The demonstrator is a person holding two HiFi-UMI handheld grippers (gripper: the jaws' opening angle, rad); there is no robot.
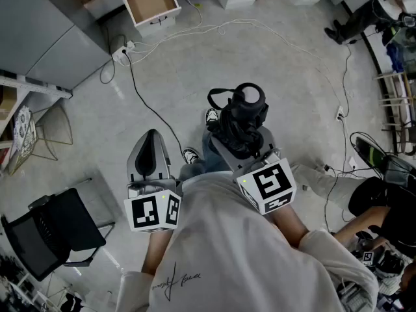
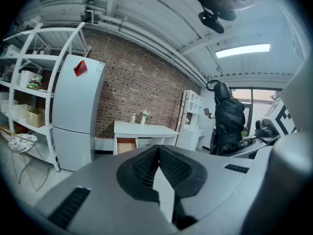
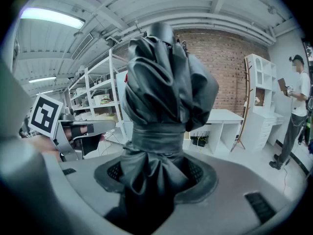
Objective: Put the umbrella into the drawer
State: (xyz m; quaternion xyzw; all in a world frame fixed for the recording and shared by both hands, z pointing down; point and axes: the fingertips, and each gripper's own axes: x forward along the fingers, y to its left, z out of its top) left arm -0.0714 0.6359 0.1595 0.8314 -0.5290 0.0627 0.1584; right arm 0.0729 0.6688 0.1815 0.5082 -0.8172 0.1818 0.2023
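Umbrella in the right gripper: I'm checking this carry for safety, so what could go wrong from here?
The right gripper clamps the folded umbrella by bunched fabric, so it might slip. A black cable crosses the floor toward the open drawer, a possible trip hazard. The drawer looks small; the umbrella may need aligning.

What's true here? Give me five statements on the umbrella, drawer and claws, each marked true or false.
1. The right claw grips the folded black umbrella. True.
2. The drawer is closed. False: it stands pulled open.
3. The left claw holds the umbrella's strap. False: its jaws are together, with nothing between them.
4. The umbrella lies in the drawer. False: it is in the right claw, apart from the drawer.
5. A person stands at the right gripper view's right edge. True.
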